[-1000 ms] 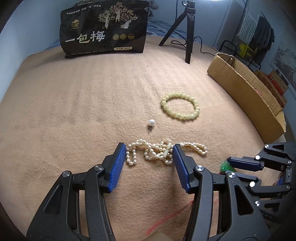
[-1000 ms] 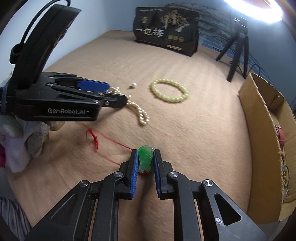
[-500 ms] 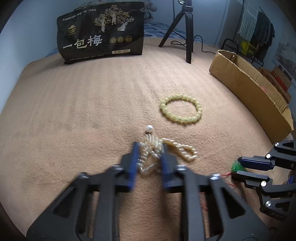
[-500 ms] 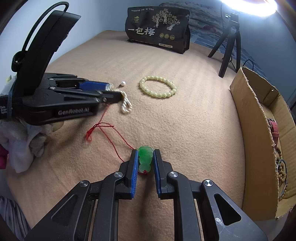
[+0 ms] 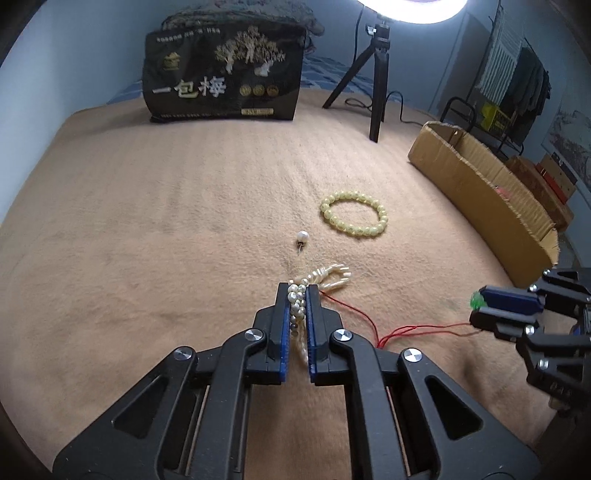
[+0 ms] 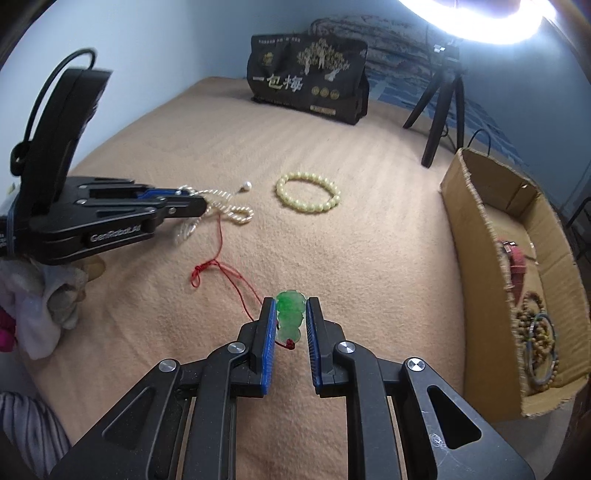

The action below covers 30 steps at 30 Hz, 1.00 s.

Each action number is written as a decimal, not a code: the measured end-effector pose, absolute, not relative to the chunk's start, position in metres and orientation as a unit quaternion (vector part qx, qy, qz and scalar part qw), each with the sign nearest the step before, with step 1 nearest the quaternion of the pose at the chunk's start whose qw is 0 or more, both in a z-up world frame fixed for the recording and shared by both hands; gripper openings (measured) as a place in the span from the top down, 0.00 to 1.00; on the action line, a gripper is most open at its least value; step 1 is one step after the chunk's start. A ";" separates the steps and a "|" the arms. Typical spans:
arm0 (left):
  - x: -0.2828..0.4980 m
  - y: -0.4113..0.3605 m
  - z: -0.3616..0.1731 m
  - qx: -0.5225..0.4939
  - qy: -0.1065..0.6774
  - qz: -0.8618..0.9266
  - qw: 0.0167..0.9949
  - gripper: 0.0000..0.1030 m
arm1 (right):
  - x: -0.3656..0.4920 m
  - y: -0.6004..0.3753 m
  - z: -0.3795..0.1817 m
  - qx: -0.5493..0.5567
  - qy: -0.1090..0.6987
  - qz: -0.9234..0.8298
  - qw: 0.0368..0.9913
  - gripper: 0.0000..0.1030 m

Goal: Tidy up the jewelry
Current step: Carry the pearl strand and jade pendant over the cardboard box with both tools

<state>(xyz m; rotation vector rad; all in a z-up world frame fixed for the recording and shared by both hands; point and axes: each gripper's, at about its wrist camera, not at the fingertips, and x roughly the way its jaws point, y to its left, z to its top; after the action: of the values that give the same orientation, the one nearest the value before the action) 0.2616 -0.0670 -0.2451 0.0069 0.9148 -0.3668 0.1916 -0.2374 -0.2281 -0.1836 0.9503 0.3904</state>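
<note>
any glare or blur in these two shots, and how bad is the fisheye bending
Left wrist view: ring light blown out at top, pearl necklace sharp, edges bent and vignetted. Right wrist view: same glare at top right, left hand-held gripper slightly motion-blurred, cardboard box wall bowed.

Left wrist view: low, close, looks forward-down along own fingers over blanket [image 5: 147,229]. Right wrist view: same tilt, from further right. Both share bracelet [image 5: 354,218] [image 6: 308,192], bag [image 5: 225,74] [image 6: 308,88], tripod [image 5: 375,85] [image 6: 441,107], box [image 5: 480,192] [image 6: 476,258].
</note>
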 end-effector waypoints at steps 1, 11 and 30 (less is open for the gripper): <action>0.258 -0.065 -0.239 0.002 0.435 -0.177 0.883 0.95 | 0.190 -0.239 -0.225 -0.086 0.451 0.186 0.869 0.86; 0.234 -0.054 -0.200 -0.012 0.408 -0.183 0.894 0.95 | 0.168 -0.262 -0.185 -0.088 0.420 0.172 0.887 0.86; 0.223 -0.125 -0.137 -0.015 0.358 -0.253 0.899 0.95 | 0.144 -0.371 -0.099 -0.056 0.345 0.083 0.933 0.86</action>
<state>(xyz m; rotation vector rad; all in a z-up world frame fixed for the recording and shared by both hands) 0.2228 -0.1246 -0.1368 -0.0305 0.7419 -0.5233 0.1442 -0.3712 -0.0994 -0.1155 0.7049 0.1703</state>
